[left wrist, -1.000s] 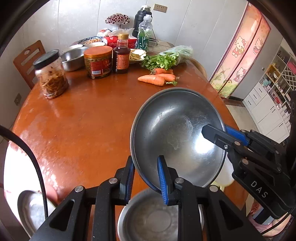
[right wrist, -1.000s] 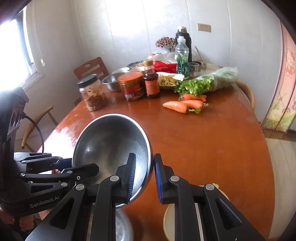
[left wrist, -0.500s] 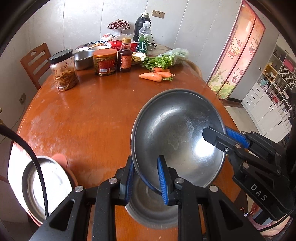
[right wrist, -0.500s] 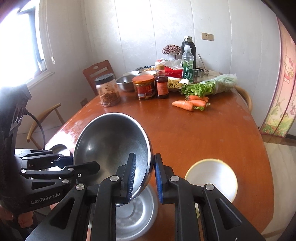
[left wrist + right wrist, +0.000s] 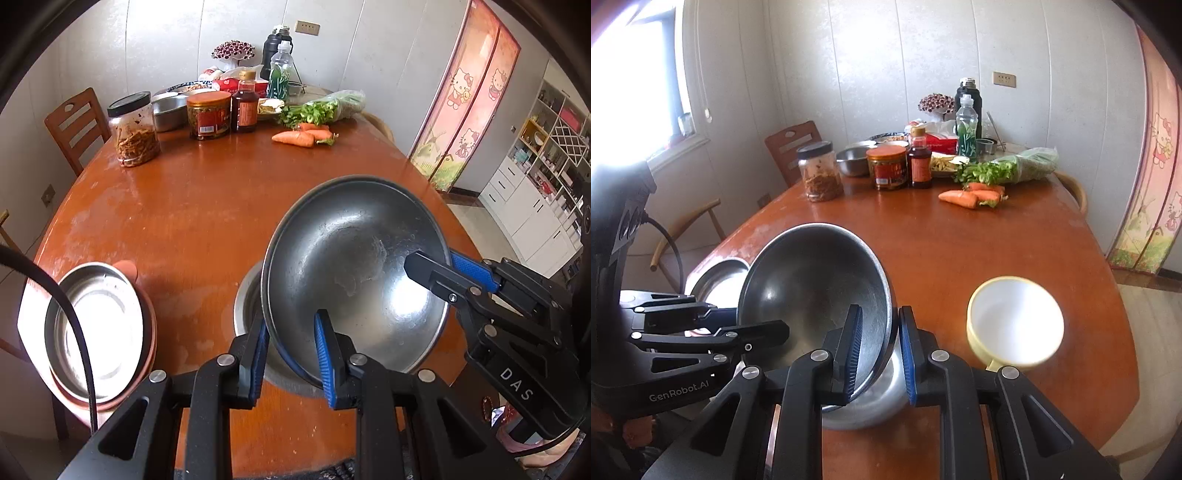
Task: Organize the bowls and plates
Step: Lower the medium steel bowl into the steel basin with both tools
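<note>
A large steel bowl (image 5: 354, 266) is held in the air, tilted, by both grippers. My left gripper (image 5: 290, 354) is shut on its near rim; my right gripper (image 5: 879, 350) is shut on the opposite rim of the bowl (image 5: 816, 280). Below it a second steel bowl (image 5: 251, 299) sits on the table, mostly hidden; it also shows in the right wrist view (image 5: 875, 398). A steel plate (image 5: 96, 325) rests on a pink plate (image 5: 147, 343) at the table's left front edge. A yellow bowl (image 5: 1015, 321) stands to the right.
The round brown table (image 5: 207, 206) carries jars (image 5: 135, 129), a sauce bottle (image 5: 244, 103), another steel bowl (image 5: 168, 110), carrots (image 5: 295, 137) and greens (image 5: 321, 107) at the far side. A wooden chair (image 5: 74, 125) stands at far left.
Both grippers have lifted the large bowl up and back from the table. The lower bowl, the plates and the yellow bowl have come fully into view.
</note>
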{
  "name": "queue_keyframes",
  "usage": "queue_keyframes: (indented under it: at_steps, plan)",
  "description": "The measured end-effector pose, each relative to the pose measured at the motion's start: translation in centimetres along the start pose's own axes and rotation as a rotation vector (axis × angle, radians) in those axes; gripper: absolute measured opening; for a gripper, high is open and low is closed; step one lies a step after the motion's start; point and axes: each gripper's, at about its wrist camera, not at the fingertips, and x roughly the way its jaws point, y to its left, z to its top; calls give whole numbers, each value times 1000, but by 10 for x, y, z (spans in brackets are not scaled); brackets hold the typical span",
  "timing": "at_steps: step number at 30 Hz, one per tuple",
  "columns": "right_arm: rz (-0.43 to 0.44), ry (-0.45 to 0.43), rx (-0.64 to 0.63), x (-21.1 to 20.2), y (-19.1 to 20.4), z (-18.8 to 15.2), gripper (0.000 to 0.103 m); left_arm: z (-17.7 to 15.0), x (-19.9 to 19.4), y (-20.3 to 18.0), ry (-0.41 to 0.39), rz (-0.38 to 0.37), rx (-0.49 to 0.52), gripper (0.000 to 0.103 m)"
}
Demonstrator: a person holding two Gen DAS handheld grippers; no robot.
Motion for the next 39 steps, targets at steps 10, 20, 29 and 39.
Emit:
queue_keyframes:
  at_steps: [10,20,29,39]
  plan:
    - [5,3,10,-6,5,-29,21,-20,3,-6,25,23,21,25]
    - [2,22,12,0,4,-42,21,-27,18,-7,52,30,25,25]
    - [2,54,15,19,-1,-44,21,-23,36,-2,60,55,28,25]
    - [-20,109,0,45,-3,-45,22,-17,46,1,40,84,47,25]
